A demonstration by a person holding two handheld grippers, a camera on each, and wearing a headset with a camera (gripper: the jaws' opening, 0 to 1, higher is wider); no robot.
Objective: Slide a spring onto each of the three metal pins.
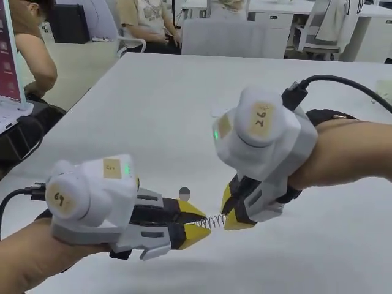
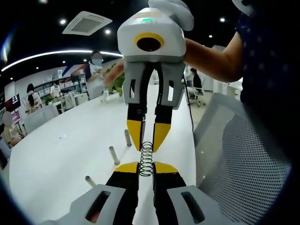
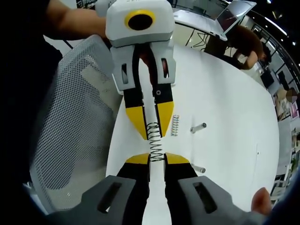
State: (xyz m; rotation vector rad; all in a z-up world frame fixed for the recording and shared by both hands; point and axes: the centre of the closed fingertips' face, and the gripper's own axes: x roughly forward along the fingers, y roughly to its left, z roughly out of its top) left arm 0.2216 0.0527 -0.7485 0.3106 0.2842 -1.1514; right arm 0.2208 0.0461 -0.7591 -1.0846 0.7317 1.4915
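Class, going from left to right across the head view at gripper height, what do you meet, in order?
left gripper → spring → right gripper

You hold 2 grippers low over a white table (image 1: 184,110), their yellow-tipped jaws pointing at each other. Your left gripper (image 1: 199,223), tagged 69, comes in from the lower left. Your right gripper (image 1: 230,212), tagged 264, angles down from the right, with a black cable trailing from it. A thin spring (image 1: 212,221) spans the short gap between them, each end pinched in a closed pair of jaws. A small dark round object (image 1: 184,194) sits on the table just beyond the tips. Seated people and a grey chair (image 1: 233,37) line the far edge.
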